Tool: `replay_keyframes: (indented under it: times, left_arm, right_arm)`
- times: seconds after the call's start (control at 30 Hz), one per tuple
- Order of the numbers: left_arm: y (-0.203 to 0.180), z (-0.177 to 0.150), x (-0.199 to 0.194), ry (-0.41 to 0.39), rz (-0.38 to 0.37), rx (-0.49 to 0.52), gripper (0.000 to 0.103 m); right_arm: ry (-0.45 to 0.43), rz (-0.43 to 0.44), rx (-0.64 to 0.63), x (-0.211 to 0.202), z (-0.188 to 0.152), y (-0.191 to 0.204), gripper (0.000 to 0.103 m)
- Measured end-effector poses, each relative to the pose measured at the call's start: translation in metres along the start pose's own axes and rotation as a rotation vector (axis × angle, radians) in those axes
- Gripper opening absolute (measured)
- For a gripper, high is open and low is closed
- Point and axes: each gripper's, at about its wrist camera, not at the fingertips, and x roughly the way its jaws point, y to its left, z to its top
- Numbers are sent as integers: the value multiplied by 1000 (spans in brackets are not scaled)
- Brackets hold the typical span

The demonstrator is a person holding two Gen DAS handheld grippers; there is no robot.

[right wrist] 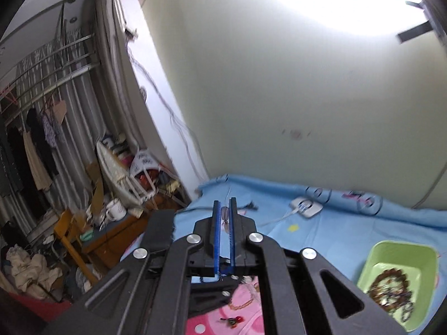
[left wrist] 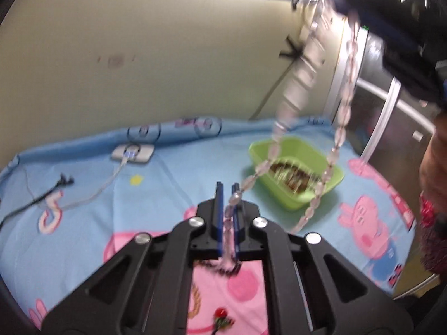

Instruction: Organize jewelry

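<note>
The pink bead necklace [left wrist: 346, 103] hangs in the air as a long loop, up above the green tub [left wrist: 296, 173] on the bed [left wrist: 83, 173]. Its long line slants from the left gripper [left wrist: 227, 195] up to the right gripper [left wrist: 343, 0]. Both jaws are clenched on the necklace, one at each end. The tub lies below, nearer the right hand.
</note>
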Motion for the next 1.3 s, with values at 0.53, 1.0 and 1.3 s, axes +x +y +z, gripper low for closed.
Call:
replay_keyframes:
  times: [0.53,1.0,1.3]
  left_arm:
    - [-89,95,44,-5,-146,102,5]
    - [-139,85,161,187,-168,153,5]
    - [-136,74,207,264,-133,150,13]
  right_arm:
    - [-138,-221,39,-83,33,-71,0]
    - [-84,-311,222,-92,-25,-184,0]
    - [-37,-324,271,-70,-52,-220,0]
